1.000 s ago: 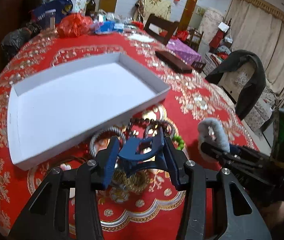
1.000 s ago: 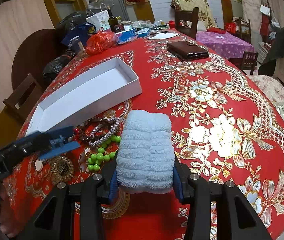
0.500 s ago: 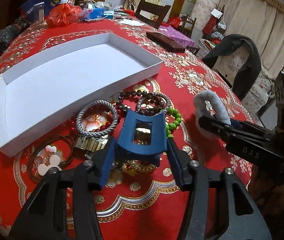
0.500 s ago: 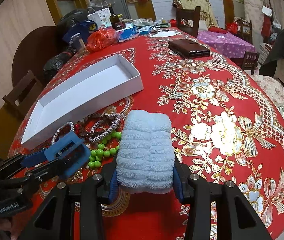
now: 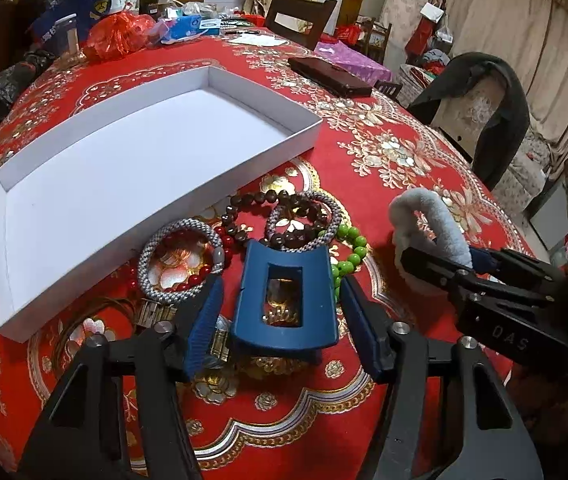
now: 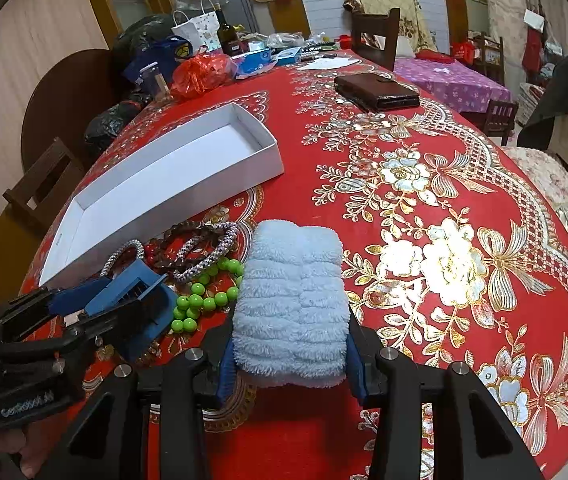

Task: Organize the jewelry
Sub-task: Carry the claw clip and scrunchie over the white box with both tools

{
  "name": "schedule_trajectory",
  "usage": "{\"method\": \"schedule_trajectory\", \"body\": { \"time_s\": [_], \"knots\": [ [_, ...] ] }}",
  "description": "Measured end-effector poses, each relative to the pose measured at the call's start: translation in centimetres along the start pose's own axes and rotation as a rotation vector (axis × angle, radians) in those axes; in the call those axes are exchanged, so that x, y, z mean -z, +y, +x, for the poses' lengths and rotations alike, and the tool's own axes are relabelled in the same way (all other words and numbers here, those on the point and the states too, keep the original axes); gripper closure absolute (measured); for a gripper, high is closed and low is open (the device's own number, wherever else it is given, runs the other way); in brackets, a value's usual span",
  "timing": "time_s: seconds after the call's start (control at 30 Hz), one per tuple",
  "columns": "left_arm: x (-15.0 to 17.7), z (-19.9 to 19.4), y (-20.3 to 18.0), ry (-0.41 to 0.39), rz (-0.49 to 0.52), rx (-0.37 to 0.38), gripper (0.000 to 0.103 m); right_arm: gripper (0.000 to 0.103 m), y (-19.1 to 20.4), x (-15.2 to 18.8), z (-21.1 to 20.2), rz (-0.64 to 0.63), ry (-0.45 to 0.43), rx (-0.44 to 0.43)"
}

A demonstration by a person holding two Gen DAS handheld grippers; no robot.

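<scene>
Only the left view shows the watch [image 5: 156, 312] beside the blue hair claw [image 5: 284, 300].

White capital letters "DAS" stand on the black plastic body of the right gripper [image 5: 435, 258], seen in the left wrist view, behind its fingers and to the right of the left claw. In the right wrist view, pale lettering runs along the black plastic body of the left gripper [image 6: 124, 300], low and to the left of the right claw; it seems to begin "Gen" and end "AI", but the middle is too blurred to read surely. The dark glass bottle [image 6: 228, 36] far beyond the claw carries a label too small to read. The blue cardboard tissue box [image 6: 254, 60] beside it shows print, also unreadable.
</scene>
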State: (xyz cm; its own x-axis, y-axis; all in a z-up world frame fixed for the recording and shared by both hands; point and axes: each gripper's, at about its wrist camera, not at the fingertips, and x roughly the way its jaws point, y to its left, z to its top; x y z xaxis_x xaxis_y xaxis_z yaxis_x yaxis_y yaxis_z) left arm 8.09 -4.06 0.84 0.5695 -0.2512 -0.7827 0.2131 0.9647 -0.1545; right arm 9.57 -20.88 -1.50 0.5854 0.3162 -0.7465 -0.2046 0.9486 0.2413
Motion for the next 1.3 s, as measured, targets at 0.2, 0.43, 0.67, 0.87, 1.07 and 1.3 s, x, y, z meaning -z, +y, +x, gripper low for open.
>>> {"method": "schedule_trajectory", "body": {
  "time_s": [0.2, 0.43, 0.67, 0.87, 1.07, 1.3],
  "knots": [
    [0.0, -1.8, 1.0, -0.052, -0.05, 0.018, 0.056, 0.061, 0.2, -0.3, -0.9, -0.003, -0.045, -0.014],
    [-0.8, -5.5, 2.5, -0.165, -0.106, 0.025, 0.056, 0.061, 1.5, -1.3, -2.4, -0.007, -0.113, -0.079],
    [-1.0, -7.4, 5.1, -0.202, -0.143, -0.003, 0.056, 0.061, 3.9, -3.3, -2.7, -0.005, -0.109, -0.089],
    [-1.4, -8.4, 8.9, -0.233, -0.181, -0.069, 0.056, 0.061, 7.0, -6.7, -1.4, -0.112, -0.031, -0.116],
    [-2.5, -7.2, 12.3, -0.237, -0.223, -0.145, 0.056, 0.061, 8.8, -11.1, 1.8, -0.194, -0.003, -0.144],
    [-4.1, -4.2, 15.5, -0.21, -0.27, -0.224, 0.056, 0.061, 9.7, -13.1, 7.2, -0.182, -0.02, -0.168]
  ]
}}
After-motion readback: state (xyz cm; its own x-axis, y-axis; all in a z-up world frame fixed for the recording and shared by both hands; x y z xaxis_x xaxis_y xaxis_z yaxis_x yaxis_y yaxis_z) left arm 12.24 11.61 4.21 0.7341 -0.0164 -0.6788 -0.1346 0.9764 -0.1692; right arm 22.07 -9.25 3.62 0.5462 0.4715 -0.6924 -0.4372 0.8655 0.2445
